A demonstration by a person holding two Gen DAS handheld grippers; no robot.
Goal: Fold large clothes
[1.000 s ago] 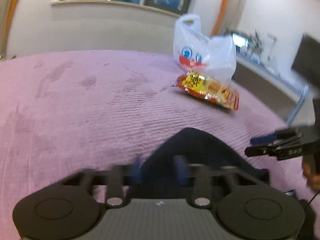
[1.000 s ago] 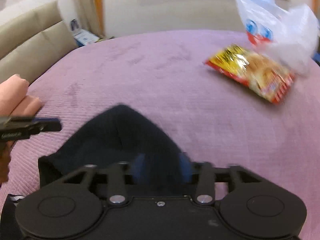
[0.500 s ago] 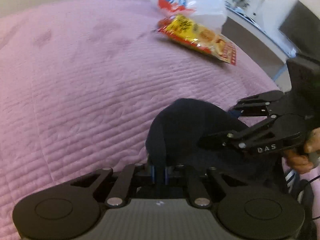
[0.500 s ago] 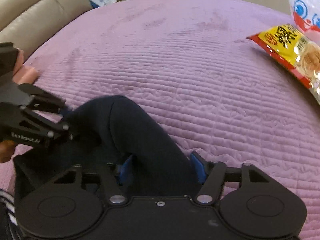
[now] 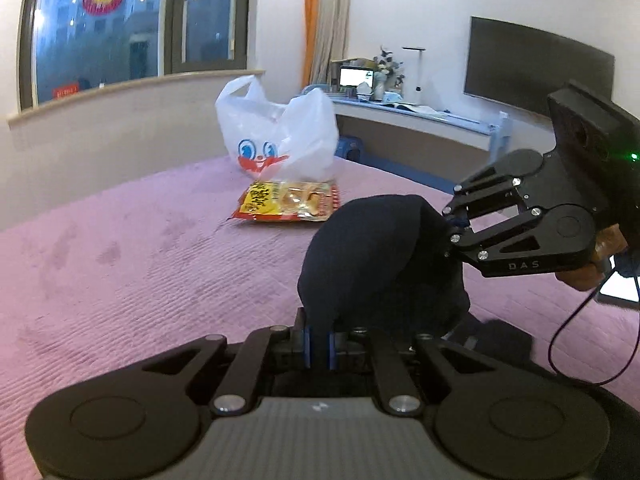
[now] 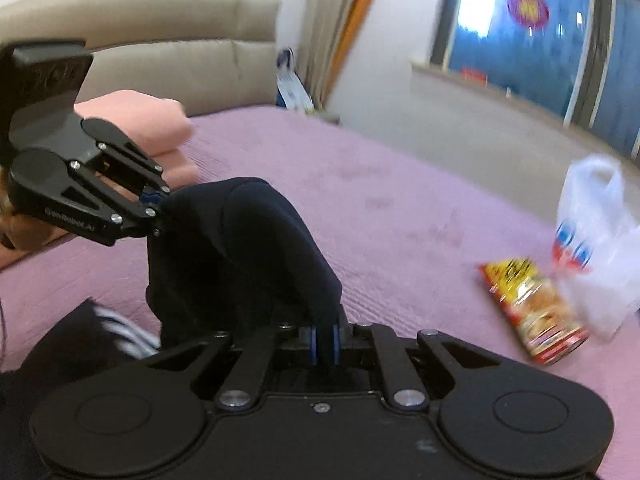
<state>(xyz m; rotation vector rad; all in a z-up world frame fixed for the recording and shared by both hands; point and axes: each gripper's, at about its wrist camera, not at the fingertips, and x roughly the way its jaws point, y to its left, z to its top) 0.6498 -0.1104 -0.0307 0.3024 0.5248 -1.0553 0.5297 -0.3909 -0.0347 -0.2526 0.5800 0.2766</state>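
Left tool (image 5: 318,345) pinched tight on a bunched edge of the dark garment (image 5: 380,264); right tool (image 6: 325,340) likewise clamped on another edge. Garment hoisted in a hump between both, just above the purple bed (image 5: 140,248), its remainder trailing down. Probably mid-lift ahead of a fold: next, carrying both edges across together, evenly. White plastic bag (image 5: 276,136) beyond, contents hidden; snack packet (image 5: 290,202) lying outside it.

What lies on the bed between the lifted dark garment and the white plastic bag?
A snack packet lies between the dark garment and the white plastic bag, clearest in the left wrist view.
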